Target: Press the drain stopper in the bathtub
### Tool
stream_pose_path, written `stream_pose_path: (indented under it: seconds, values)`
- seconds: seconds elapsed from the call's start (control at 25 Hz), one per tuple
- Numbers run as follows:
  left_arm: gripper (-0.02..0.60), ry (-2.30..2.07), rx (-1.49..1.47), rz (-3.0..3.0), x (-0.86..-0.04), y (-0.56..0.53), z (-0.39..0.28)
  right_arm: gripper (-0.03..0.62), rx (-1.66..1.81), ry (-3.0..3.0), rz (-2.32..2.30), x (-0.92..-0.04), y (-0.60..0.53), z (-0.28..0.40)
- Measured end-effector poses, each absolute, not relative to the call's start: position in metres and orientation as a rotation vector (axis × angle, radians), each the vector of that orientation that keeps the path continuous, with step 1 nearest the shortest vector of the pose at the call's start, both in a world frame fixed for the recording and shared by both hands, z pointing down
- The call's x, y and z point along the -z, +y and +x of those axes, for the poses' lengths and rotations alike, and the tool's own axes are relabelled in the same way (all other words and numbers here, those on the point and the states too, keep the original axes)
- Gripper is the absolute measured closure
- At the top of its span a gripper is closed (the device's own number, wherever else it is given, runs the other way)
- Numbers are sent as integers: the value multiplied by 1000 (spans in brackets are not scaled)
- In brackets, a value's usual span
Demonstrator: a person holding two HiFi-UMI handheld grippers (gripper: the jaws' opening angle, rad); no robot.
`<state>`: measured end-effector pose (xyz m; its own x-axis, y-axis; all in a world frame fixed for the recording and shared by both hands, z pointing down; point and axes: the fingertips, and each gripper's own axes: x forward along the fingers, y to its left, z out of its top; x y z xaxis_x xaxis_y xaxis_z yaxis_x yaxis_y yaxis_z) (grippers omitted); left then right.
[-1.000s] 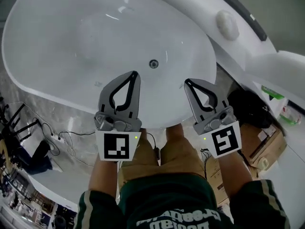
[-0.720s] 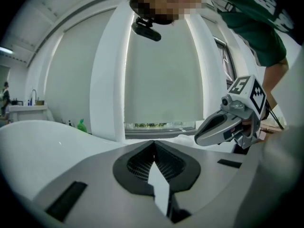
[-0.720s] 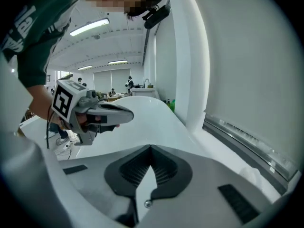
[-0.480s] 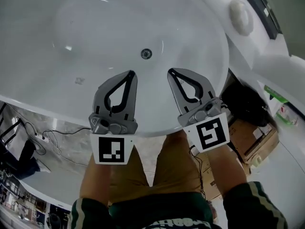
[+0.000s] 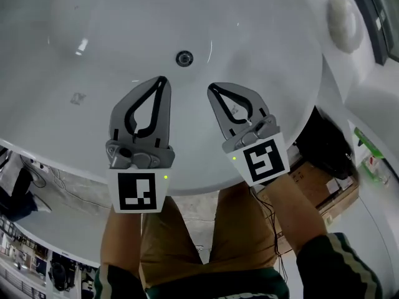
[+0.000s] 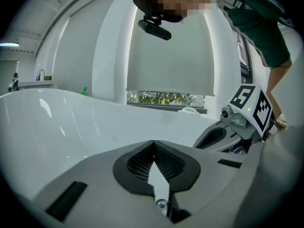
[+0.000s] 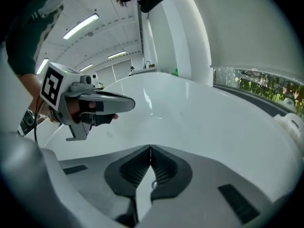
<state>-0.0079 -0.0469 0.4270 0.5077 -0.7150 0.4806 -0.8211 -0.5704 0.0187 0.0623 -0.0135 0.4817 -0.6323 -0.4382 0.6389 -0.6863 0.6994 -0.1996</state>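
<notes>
Standing at the edge, the person holds both tools out over the white bathtub [image 5: 268, 55]. Closest in, the left gripper [image 5: 162, 83] and right gripper [image 5: 213, 89] hang side by side w/ a small gap between them. Each one's jaws are pressed tight together, tips touching, nothing held. Both gripper views show that too.

Just past the tips, at about 12 o'clock from that gap, the drain stopper [image 5: 184, 58] sits on the tub floor. It's a small round thing, dark in the middle w/ a shiny ring. It's too small to tell if it's up or down. Neither tool touches it.

I think this is the reaching step, not the push yet. Next, one closed tip, prob. the right one, needs to go down and fwd, land on the stopper's middle, then push straight down.

Farther off, at 1 o'clock, there's a round white knob [image 5: 341, 12] on the ledge.
</notes>
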Motion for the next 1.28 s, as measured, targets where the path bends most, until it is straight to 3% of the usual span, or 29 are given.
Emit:
stream_pose_path:
  seconds: [0.84,1.28]
  values:
    - [572,-1321,-601,2400,-506,-43,-54,579,-603,-2060,770,-671,-27,22]
    - [572,-1335,-570,2436,-506,-59,-72,579,-495,-1960,644,-736,-23,22]
